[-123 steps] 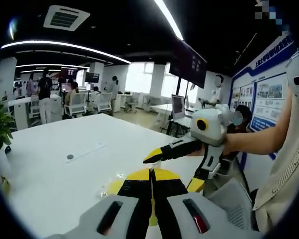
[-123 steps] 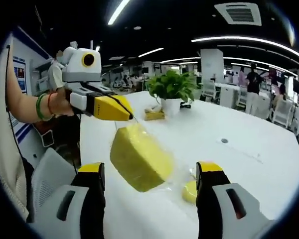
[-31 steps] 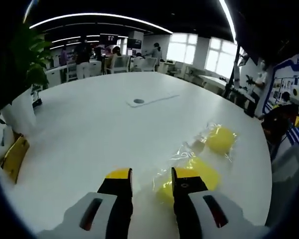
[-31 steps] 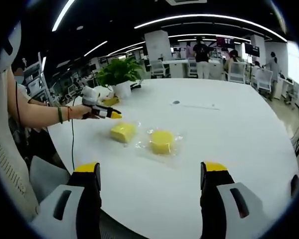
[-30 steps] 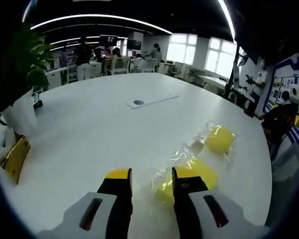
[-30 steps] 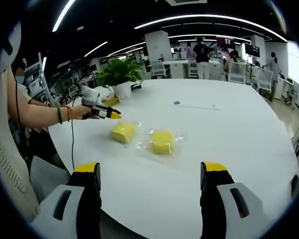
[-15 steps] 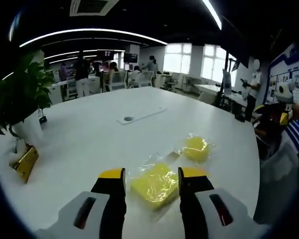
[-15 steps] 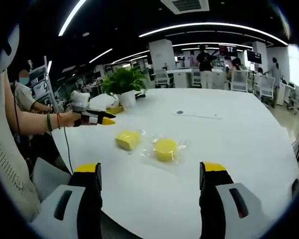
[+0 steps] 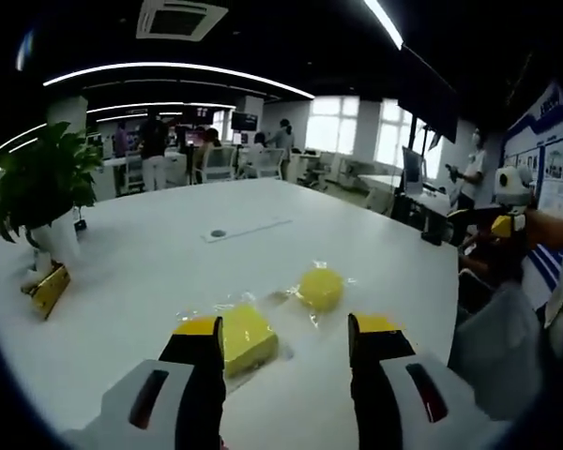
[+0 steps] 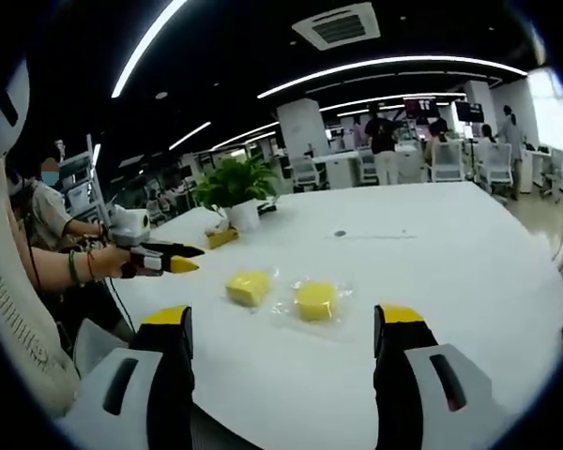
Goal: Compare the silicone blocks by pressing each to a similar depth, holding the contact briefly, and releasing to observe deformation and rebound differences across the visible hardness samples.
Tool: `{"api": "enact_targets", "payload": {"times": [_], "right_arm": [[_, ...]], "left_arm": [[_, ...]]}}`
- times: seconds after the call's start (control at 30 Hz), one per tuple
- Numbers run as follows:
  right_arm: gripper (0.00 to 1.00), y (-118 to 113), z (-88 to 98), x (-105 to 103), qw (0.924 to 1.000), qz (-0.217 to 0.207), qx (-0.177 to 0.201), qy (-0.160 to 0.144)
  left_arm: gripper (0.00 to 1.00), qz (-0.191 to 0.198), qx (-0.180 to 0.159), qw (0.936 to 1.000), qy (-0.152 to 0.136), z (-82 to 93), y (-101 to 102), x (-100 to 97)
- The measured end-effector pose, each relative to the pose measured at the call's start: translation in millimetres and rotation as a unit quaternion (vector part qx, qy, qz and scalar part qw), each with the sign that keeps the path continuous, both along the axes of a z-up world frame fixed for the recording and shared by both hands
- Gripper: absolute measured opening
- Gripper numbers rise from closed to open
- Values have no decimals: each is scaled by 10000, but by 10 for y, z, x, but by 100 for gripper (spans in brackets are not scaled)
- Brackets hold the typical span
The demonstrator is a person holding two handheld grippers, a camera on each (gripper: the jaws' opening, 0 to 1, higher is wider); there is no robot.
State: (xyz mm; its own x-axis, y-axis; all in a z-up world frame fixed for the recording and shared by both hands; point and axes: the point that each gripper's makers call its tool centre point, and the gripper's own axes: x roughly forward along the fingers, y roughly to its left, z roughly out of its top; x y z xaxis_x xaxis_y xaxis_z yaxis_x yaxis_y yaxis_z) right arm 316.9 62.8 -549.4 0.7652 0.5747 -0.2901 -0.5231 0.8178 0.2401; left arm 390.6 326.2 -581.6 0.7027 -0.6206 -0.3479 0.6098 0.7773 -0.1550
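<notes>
Two yellow blocks, square [image 9: 247, 337] and round [image 9: 321, 288], each lie in a clear bag [image 10: 317, 305] on the table [image 9: 150, 272]. Both grippers, left [image 9: 286, 330] and right [image 10: 283, 319], gape wide, empty.

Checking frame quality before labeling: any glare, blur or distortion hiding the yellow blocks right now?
Left gripper view: strong fisheye bend, the square block and round block soft but legible, their clear wrap barely glinting; the table washes out bright, ceiling dark. Right gripper view: same curved light strips, both blocks small yet distinct; the left gripper is dim against the background.
</notes>
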Motion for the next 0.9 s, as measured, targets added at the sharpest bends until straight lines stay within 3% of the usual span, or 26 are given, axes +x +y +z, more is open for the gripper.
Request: {"api": "enact_targets", "payload": {"times": [0.4, 0.67, 0.77, 0.9], "right_arm": [[77, -48, 16, -28, 9995, -15, 308, -76], [80, -72, -65, -55, 9994, 30, 351, 65], [78, -77, -90, -60, 9995, 40, 309, 67], [77, -63, -141, -65, 9993, 48, 349, 130]], "left_arm": [[59, 439, -401, 9982, -113, 182, 34, -394], [63, 759, -713, 9942, 276, 56, 149, -575], [63, 827, -641, 9942, 262, 69, 168, -621], [67, 880, -851, 9919, 336, 103, 142, -633]]}}
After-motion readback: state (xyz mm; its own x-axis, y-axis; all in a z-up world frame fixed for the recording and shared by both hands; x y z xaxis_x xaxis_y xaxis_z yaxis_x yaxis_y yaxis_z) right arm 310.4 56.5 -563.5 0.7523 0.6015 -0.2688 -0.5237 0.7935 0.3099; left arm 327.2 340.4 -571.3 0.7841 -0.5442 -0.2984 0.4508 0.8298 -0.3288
